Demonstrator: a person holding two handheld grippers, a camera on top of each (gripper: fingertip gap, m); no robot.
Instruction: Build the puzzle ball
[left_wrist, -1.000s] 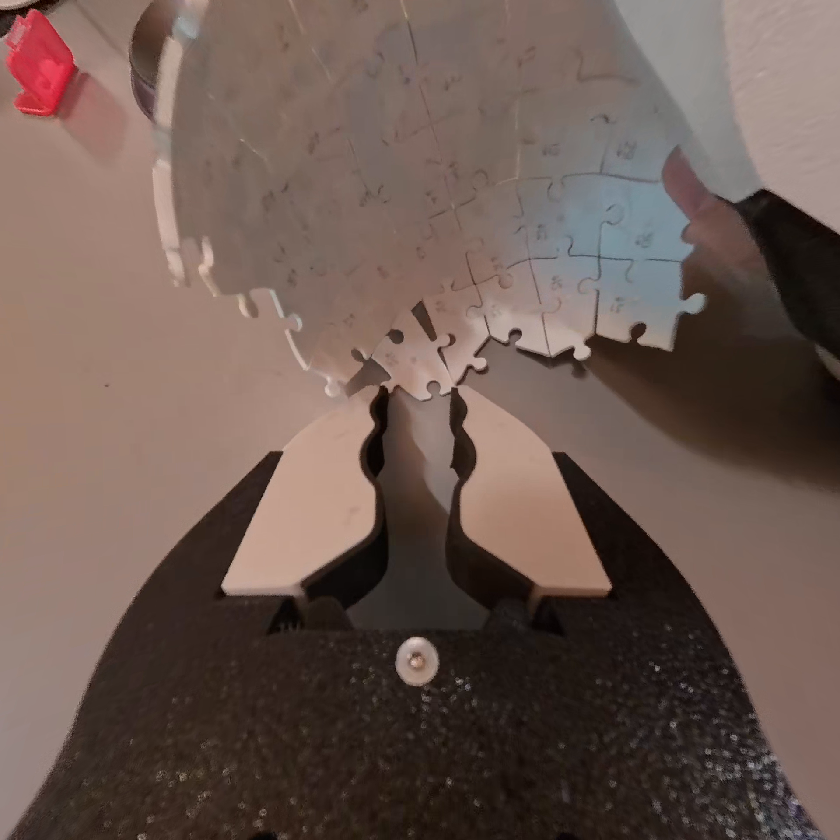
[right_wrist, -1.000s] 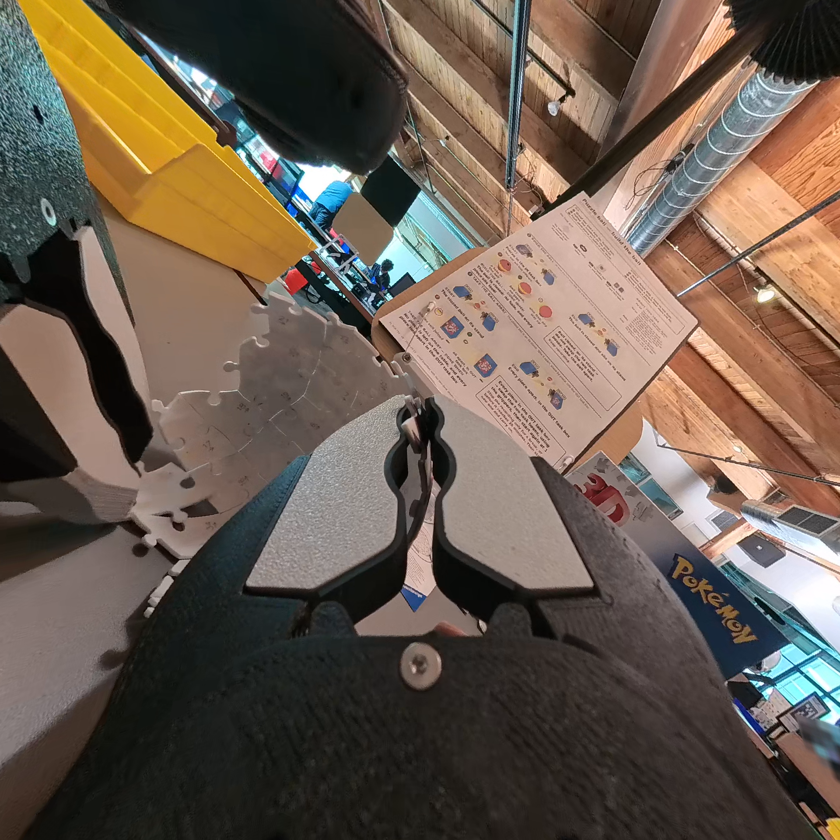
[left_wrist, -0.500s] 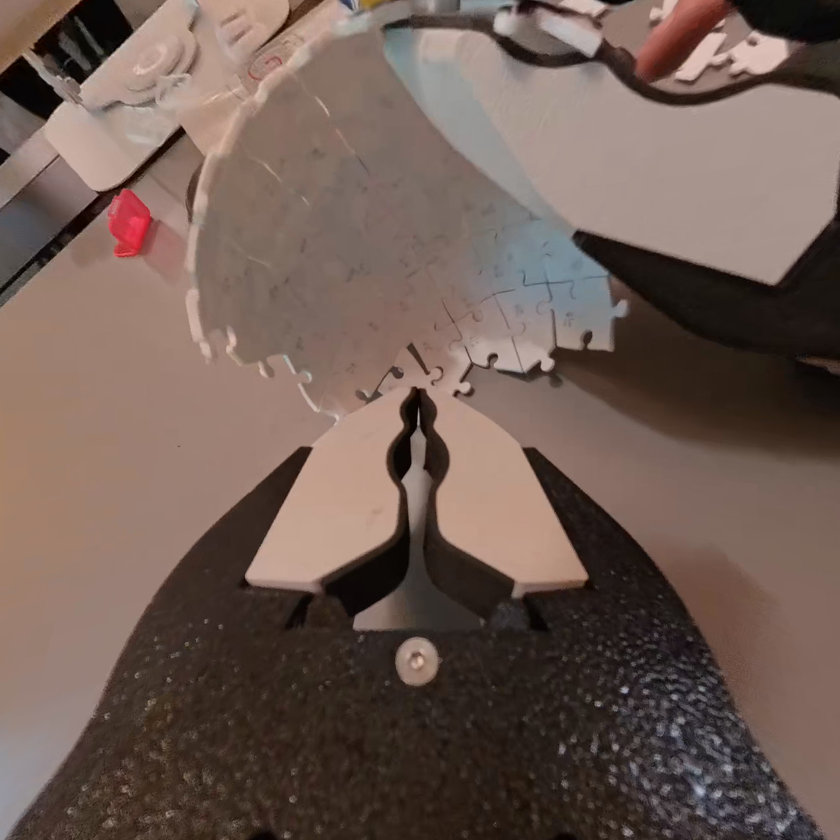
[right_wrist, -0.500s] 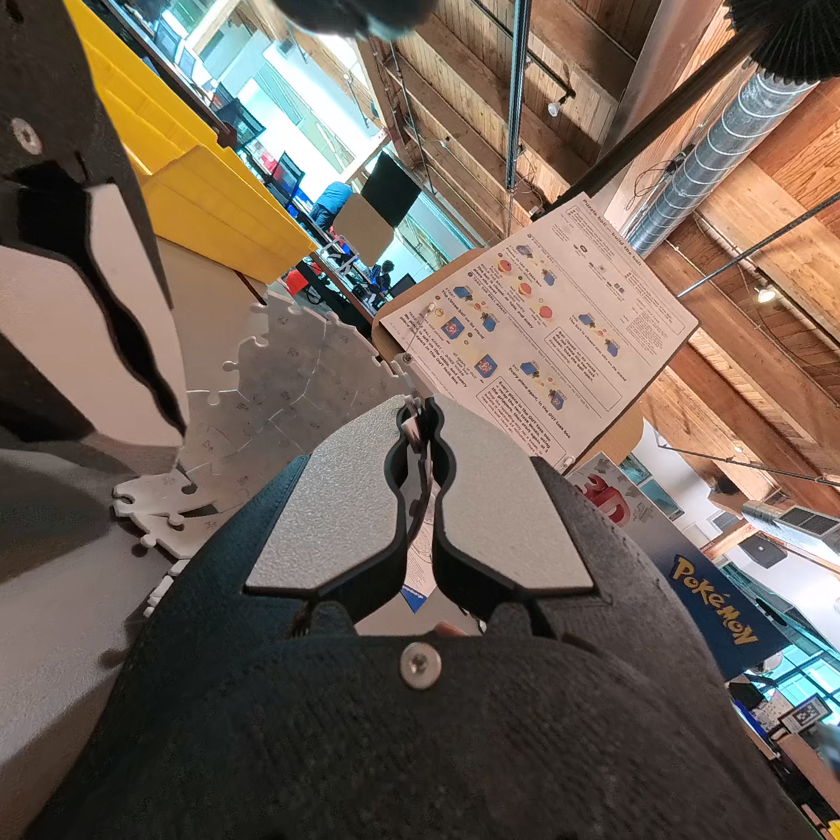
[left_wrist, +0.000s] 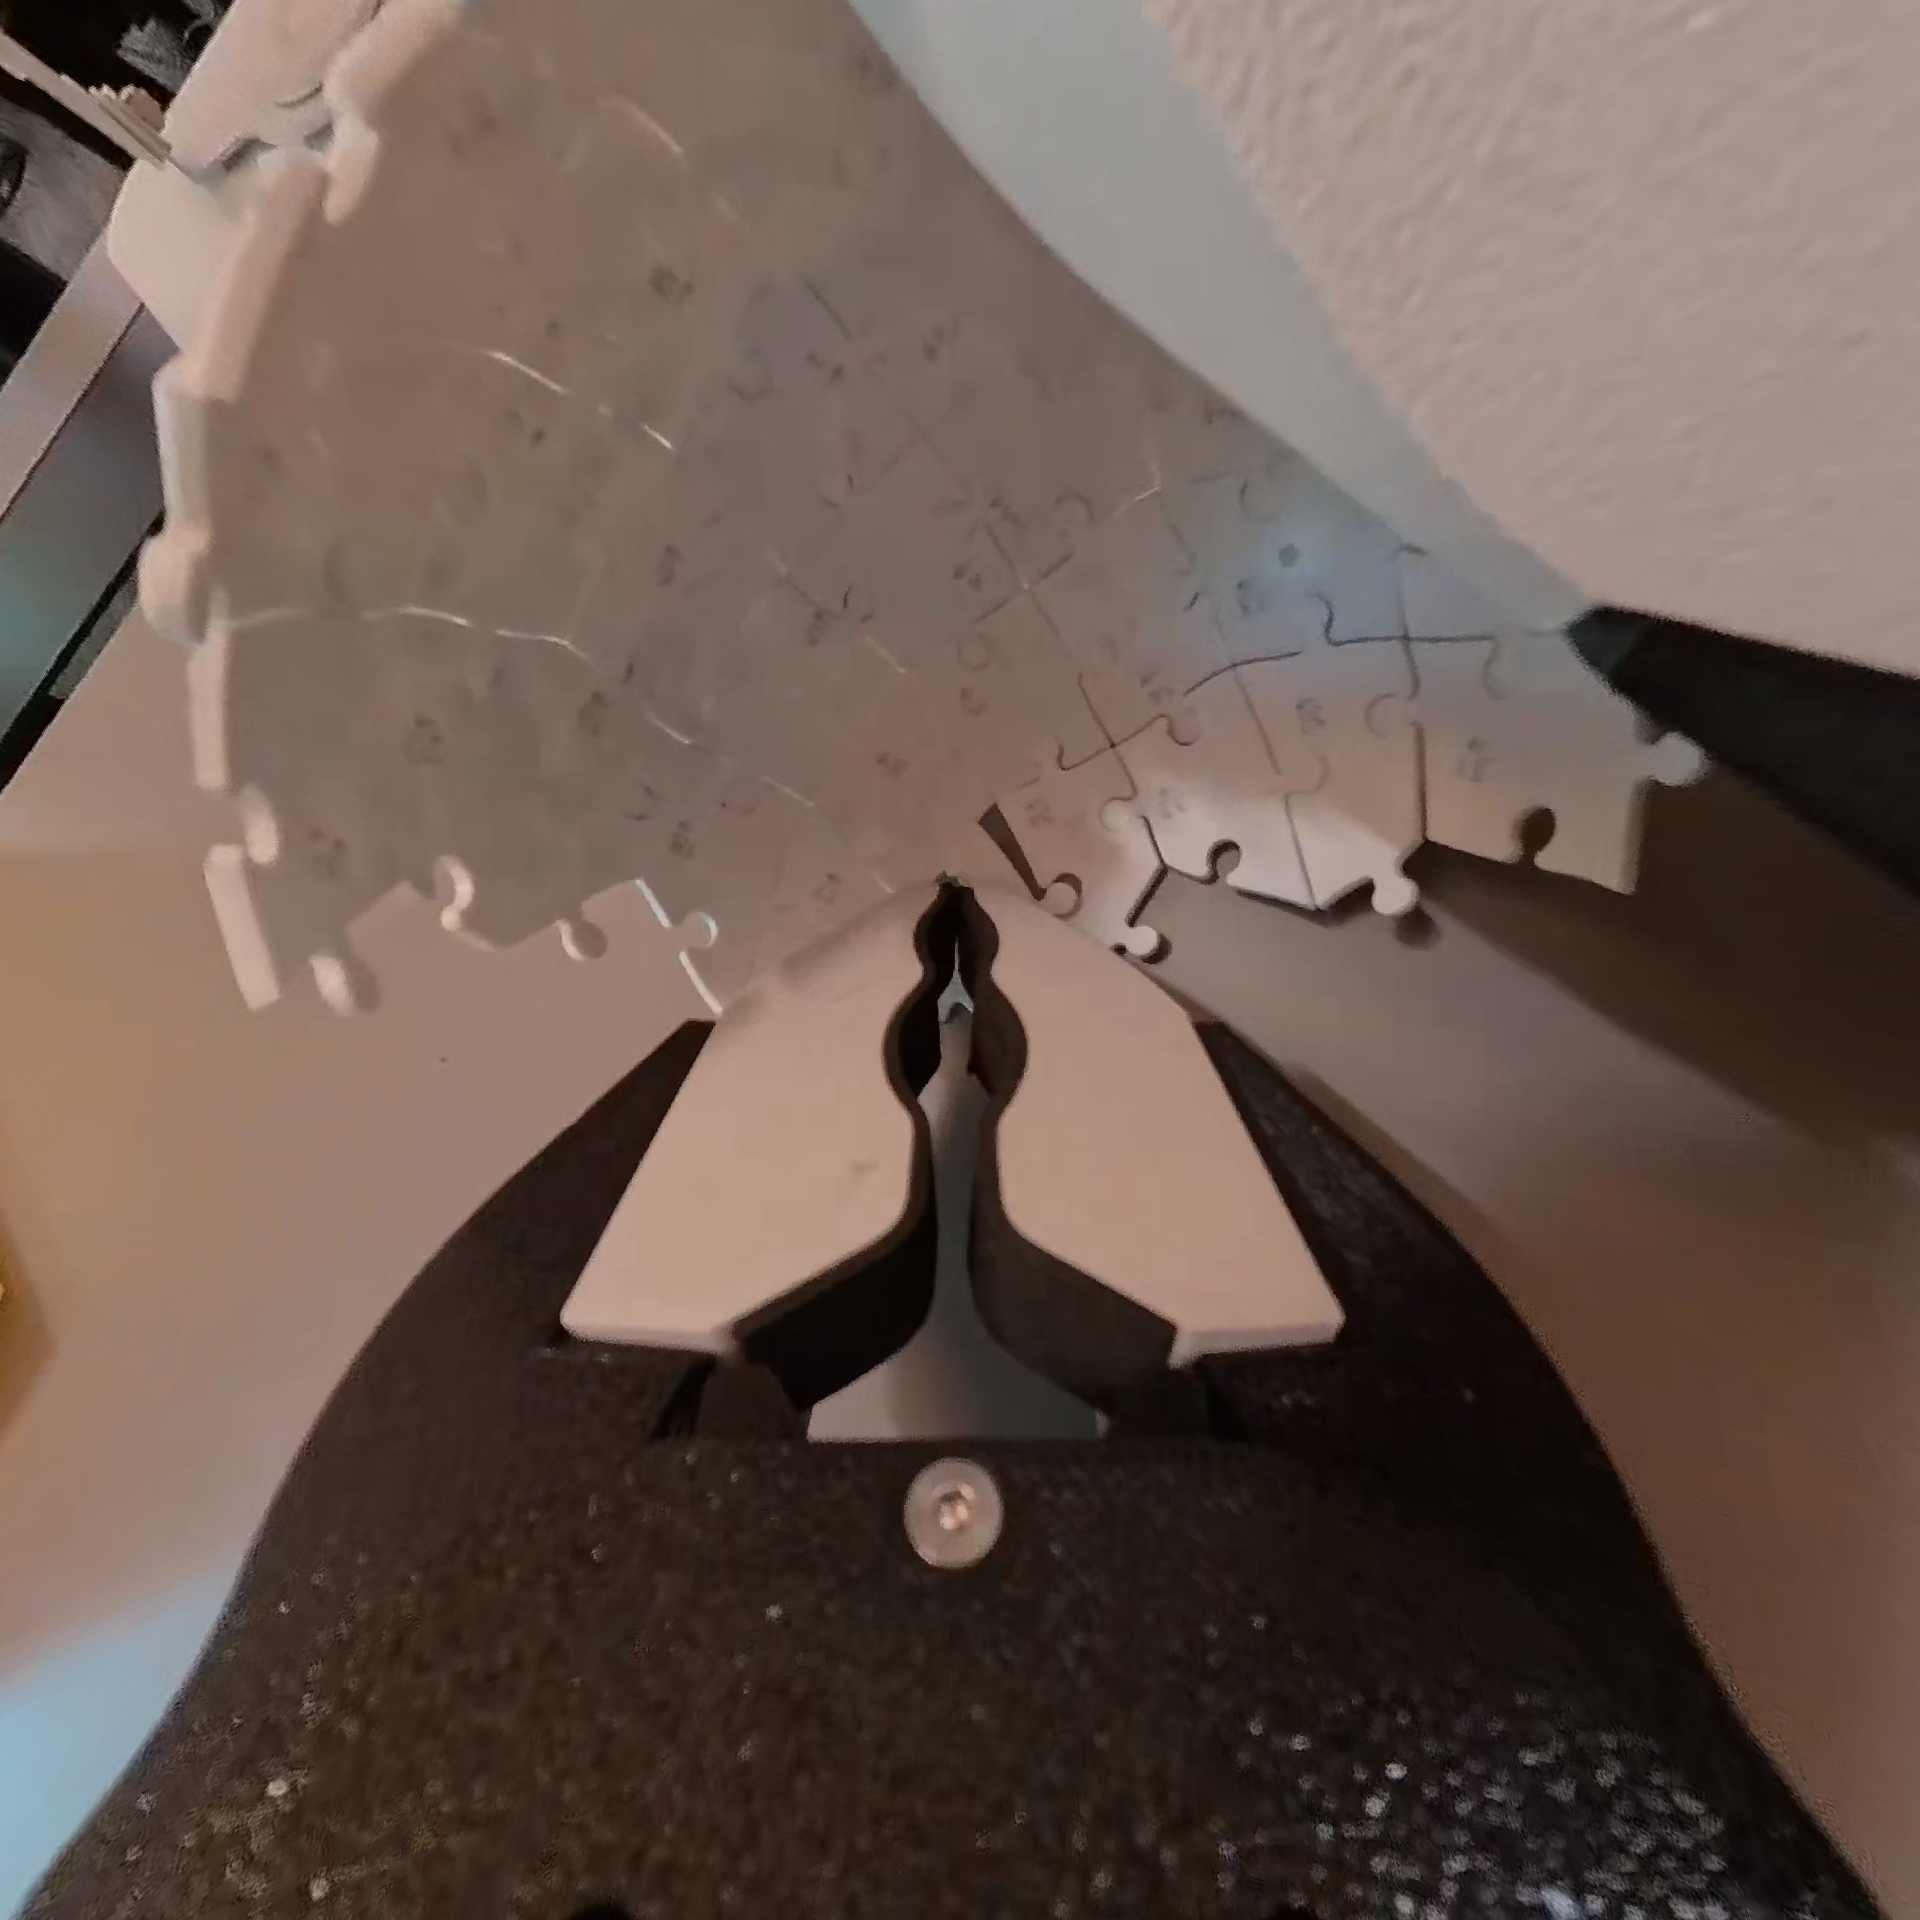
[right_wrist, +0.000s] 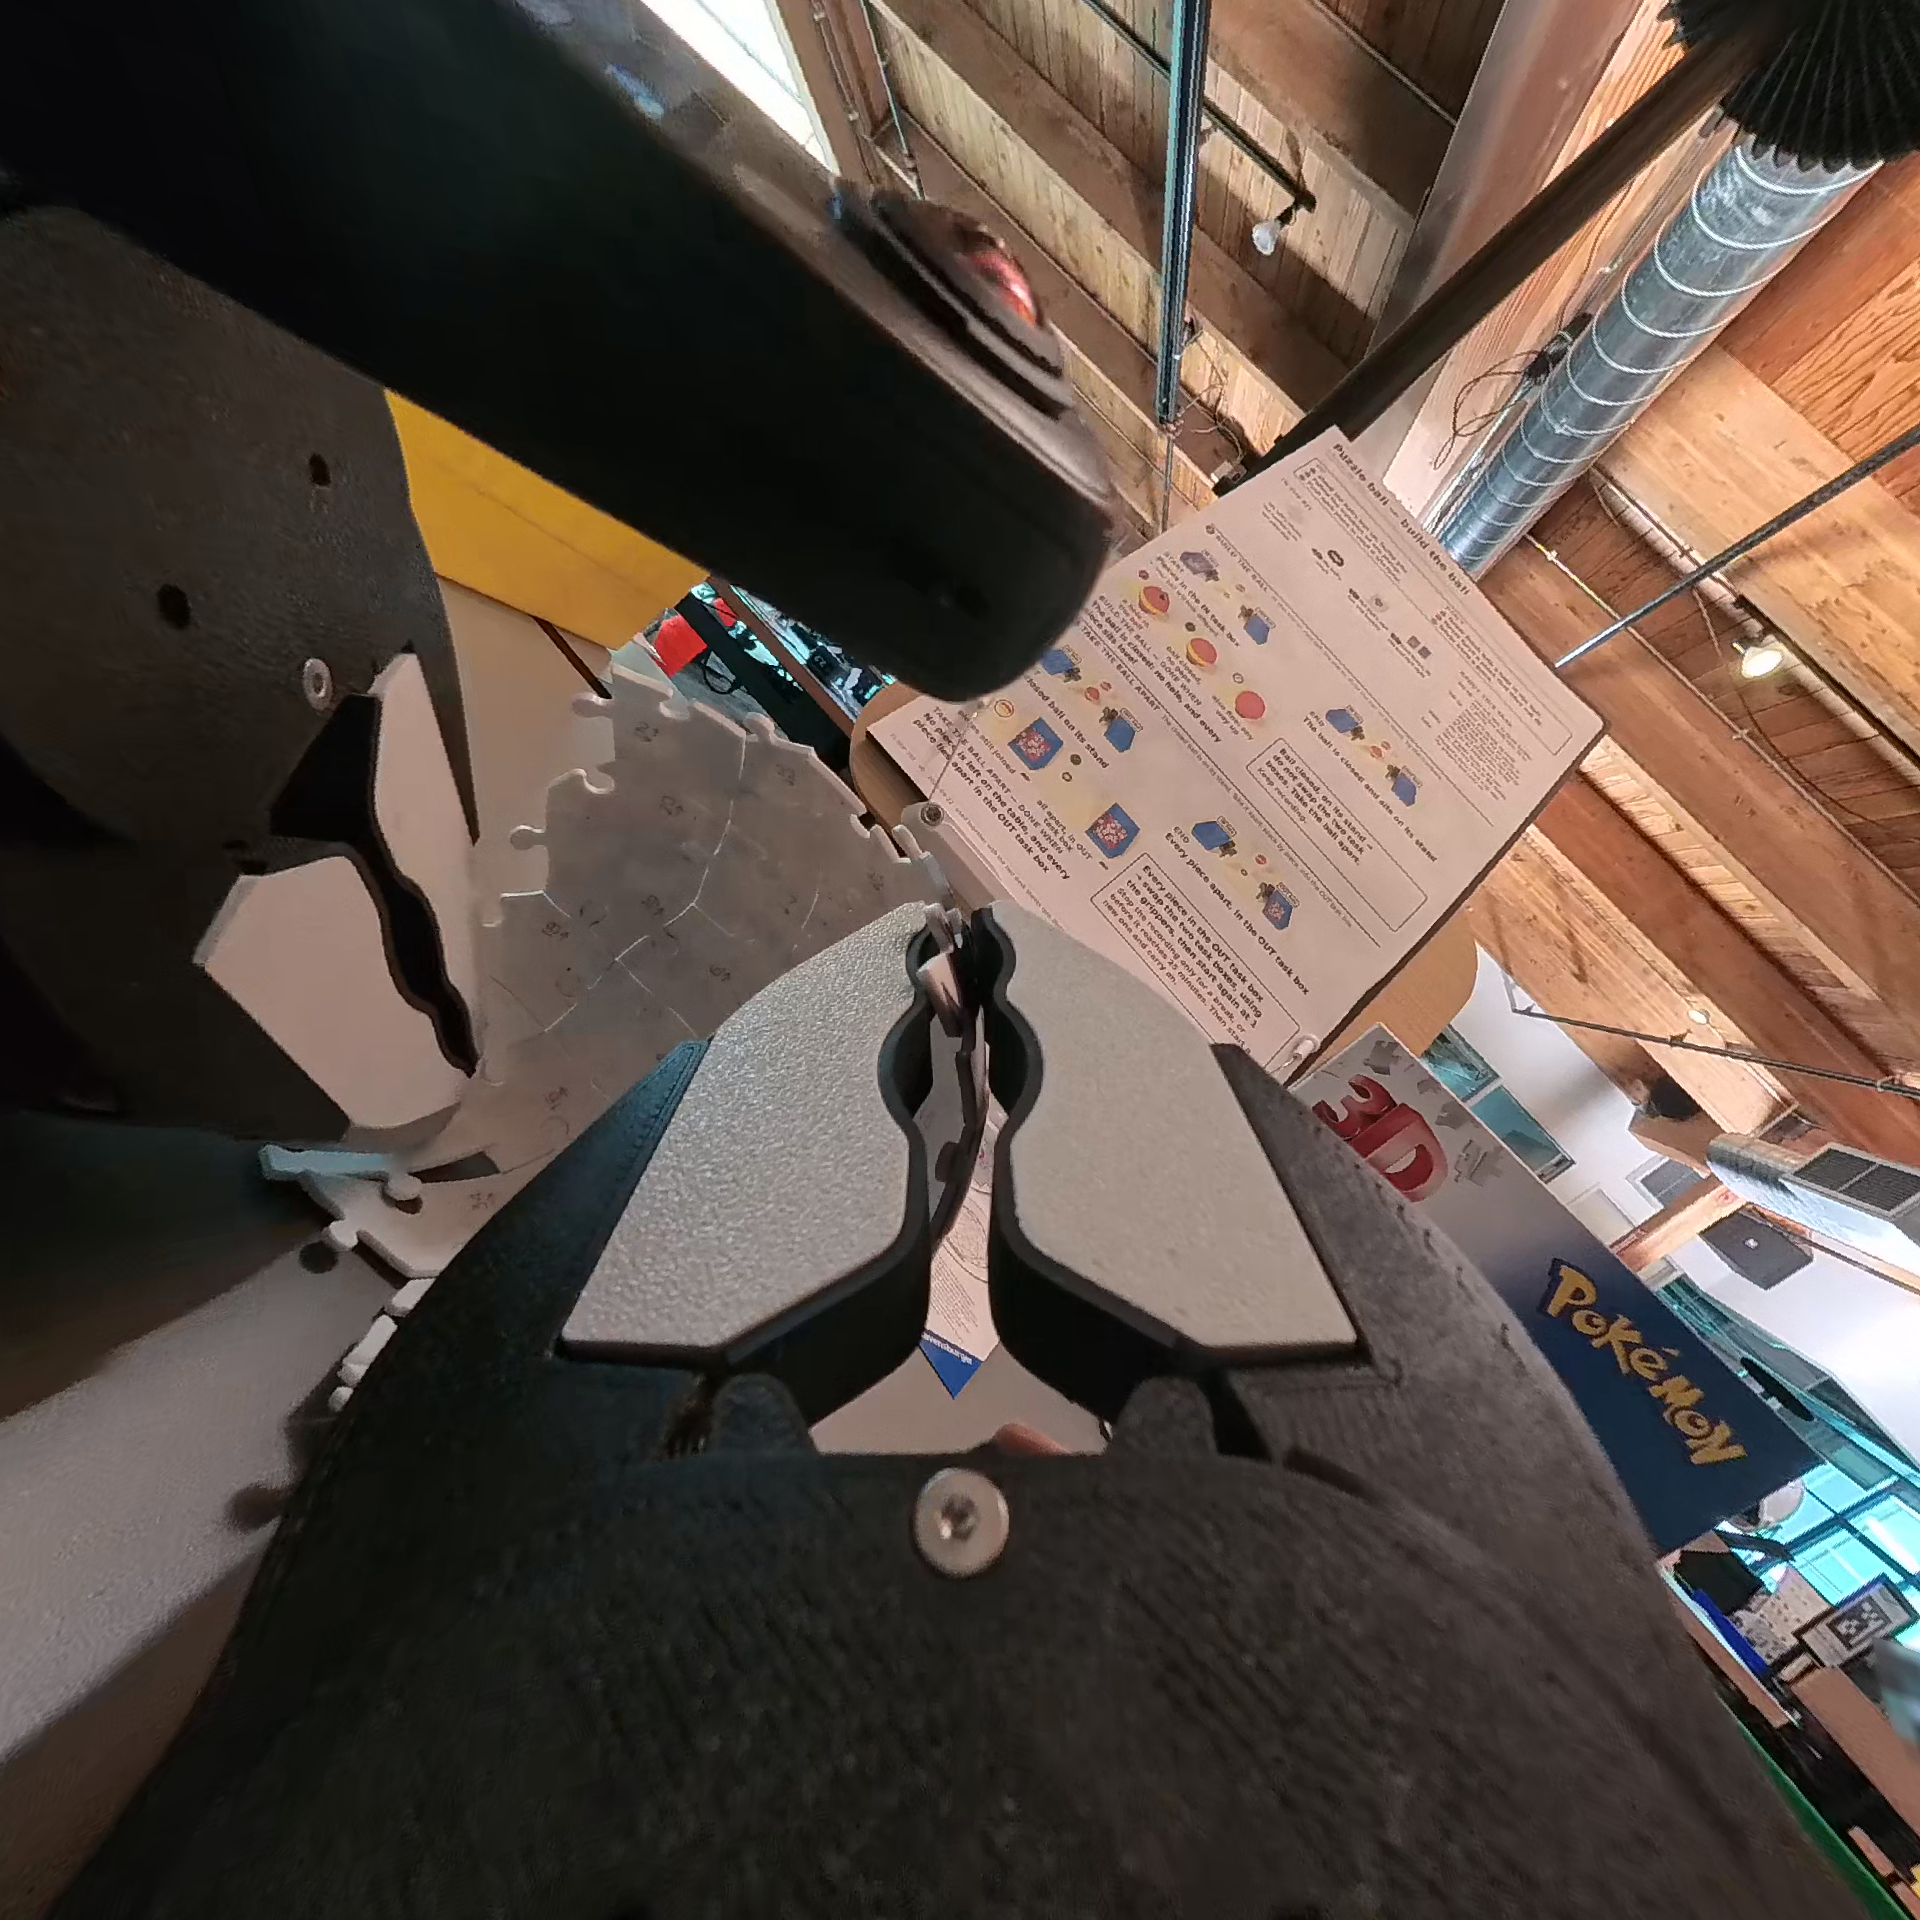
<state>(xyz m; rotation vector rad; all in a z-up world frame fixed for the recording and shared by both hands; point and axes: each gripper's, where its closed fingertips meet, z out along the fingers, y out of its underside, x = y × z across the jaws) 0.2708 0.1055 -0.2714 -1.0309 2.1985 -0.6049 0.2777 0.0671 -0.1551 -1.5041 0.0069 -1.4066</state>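
Between two closed grippers, left (left_wrist: 954, 914) and right (right_wrist: 961, 935): one curved puzzle shell (left_wrist: 644, 582).

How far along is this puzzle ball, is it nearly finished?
Partly. Many pieces are already locked into one curved shell, but it is an open section, not a closed ball: its lower rim still shows free tabs and notches. In hand: the left gripper is shut on the shell's lower edge, and the right gripper pinches it too, as far as I can tell. Left: the rest of the sphere.
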